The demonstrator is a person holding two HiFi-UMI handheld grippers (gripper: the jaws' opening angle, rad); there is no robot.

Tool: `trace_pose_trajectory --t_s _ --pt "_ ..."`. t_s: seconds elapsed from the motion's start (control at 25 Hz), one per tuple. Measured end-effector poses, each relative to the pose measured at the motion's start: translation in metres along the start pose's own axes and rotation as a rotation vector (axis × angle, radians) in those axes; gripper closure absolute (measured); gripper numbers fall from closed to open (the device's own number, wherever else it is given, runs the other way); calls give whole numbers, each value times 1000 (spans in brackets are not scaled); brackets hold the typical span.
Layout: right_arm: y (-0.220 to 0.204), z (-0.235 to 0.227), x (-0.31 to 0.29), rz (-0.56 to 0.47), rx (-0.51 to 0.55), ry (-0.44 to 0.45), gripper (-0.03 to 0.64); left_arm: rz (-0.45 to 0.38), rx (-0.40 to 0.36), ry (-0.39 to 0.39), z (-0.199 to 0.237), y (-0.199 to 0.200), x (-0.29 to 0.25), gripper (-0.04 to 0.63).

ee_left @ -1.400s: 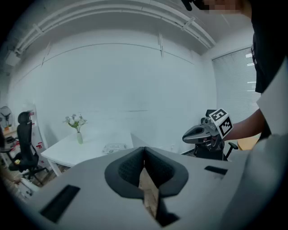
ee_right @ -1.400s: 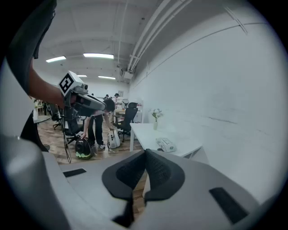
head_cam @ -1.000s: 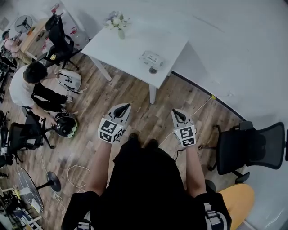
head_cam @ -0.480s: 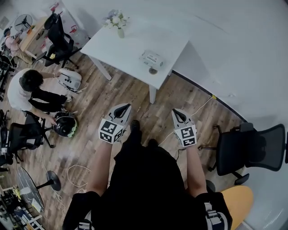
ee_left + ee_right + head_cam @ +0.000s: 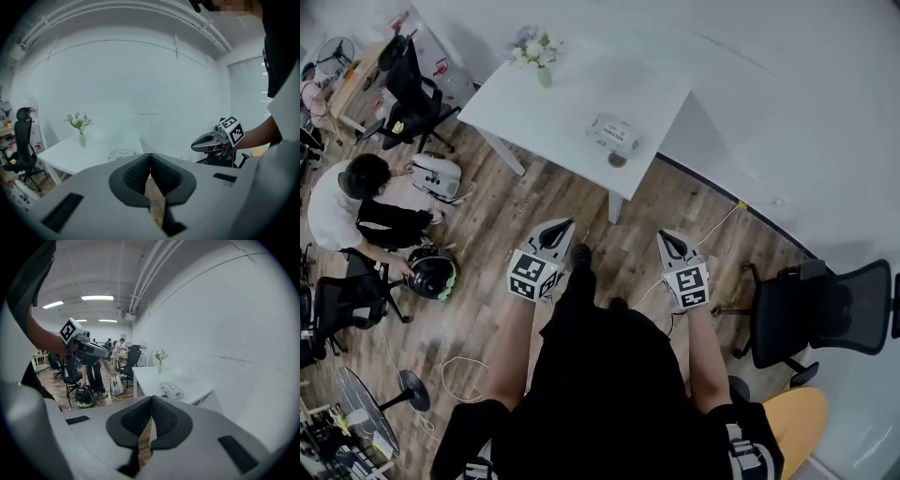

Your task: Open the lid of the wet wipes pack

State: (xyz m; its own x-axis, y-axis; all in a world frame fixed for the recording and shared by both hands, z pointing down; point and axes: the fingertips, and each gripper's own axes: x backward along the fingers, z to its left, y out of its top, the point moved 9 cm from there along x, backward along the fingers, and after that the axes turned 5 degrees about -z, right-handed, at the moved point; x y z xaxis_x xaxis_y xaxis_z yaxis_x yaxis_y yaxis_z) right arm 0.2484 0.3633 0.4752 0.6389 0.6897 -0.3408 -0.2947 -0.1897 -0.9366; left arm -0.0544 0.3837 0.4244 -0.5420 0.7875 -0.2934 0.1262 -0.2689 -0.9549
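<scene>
Person is standing well back from the bench (image 5: 572, 89); wet wipes pack (image 5: 614, 133) is lying near its front edge, straight ahead, well apart from both tongs; long axis is running roughly crosswise; left tongs (image 5: 563, 223) and right tongs (image 5: 665, 234) are sitting closed on nothing; neither is looking nearer.

Wipes pack (image 5: 614, 133) on table (image 5: 581, 89), vase (image 5: 544, 77) left

open floor (image 5: 633, 217) to table (image 5: 572, 101); vase (image 5: 544, 77) well apart from wipes pack (image 5: 614, 134)
</scene>
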Motion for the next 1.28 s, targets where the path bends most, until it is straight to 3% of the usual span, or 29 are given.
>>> trace_pose_trajectory --t_s 0.88,1.28 --pt "69 -30 -184 93 -37 -132 601 35 5 -207 201 24 -123 574" --pt "83 -23 -251 131 -24 -172 601 73 -11 -308 266 18 -156 574"
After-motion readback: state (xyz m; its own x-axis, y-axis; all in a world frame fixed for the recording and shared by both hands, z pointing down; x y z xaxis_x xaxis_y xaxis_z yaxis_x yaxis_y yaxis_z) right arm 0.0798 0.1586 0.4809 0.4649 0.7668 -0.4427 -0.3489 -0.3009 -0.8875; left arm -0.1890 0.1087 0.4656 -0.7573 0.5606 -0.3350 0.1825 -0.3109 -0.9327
